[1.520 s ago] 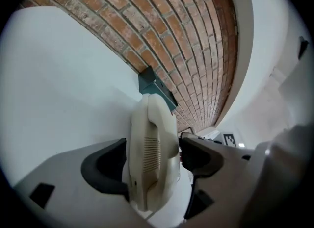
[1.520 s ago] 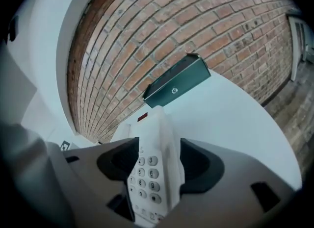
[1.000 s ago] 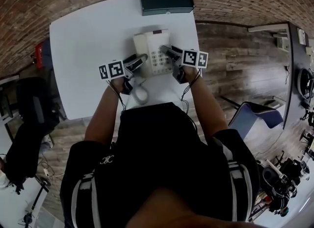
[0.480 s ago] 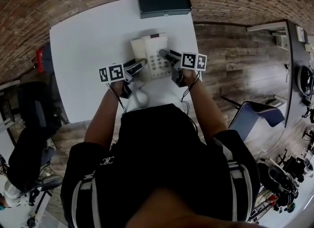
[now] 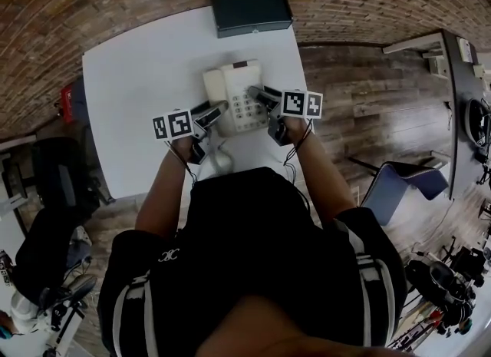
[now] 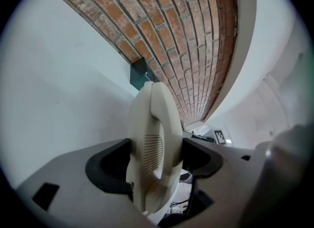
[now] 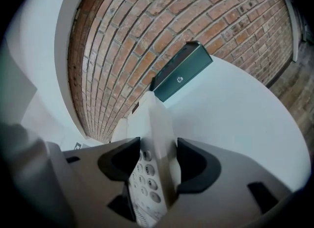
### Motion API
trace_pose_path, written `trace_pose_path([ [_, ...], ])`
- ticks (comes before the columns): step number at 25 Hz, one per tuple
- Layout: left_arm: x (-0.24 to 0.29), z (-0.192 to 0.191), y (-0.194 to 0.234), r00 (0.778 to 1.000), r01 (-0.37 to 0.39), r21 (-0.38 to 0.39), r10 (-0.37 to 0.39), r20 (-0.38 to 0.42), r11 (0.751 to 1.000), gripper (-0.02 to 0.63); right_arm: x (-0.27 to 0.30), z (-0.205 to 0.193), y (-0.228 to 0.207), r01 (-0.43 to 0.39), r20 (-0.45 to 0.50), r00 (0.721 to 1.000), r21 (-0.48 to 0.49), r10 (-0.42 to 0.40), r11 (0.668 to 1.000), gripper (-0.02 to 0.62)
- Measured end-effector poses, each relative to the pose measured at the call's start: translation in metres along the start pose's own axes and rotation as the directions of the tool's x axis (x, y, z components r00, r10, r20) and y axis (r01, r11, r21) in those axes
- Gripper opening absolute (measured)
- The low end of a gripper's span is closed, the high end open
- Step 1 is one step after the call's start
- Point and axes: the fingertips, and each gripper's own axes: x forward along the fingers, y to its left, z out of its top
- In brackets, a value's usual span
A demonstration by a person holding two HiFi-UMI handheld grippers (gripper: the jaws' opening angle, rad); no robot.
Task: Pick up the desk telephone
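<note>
A cream desk telephone (image 5: pixel 232 94) with a keypad sits in the middle of the white table (image 5: pixel 130 79). My left gripper (image 5: pixel 212 110) is at its left side, shut on the handset (image 6: pixel 154 124), which stands on edge between the two dark jaws of the left gripper (image 6: pixel 156 156). My right gripper (image 5: pixel 259 94) is shut on the phone's right edge, with the keypad (image 7: pixel 146 180) showing just left of the right gripper (image 7: pixel 154 165). The cord (image 5: pixel 218 157) loops toward my body. Whether the phone is off the table, I cannot tell.
A dark green box (image 5: pixel 252 11) lies at the table's far edge against the brick wall, also seen as the box (image 7: pixel 181 72) beyond the phone. A blue chair (image 5: pixel 406 180) stands on the wood floor to the right, and a black chair (image 5: pixel 54 186) to the left.
Both grippers stay clamped on the phone. Everything slides slightly down the head view together, so the phone has barely moved relative to the table.
</note>
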Motion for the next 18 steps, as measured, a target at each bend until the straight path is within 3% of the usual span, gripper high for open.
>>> trace_pose_path([
  [18,-0.057,0.046,-0.106,0.984,0.022,0.18,-0.053,0.168,0.983,0.327,-0.067,0.047,0.096,-0.067,0.142,0.987,-0.107,0.081,0.992,0.222],
])
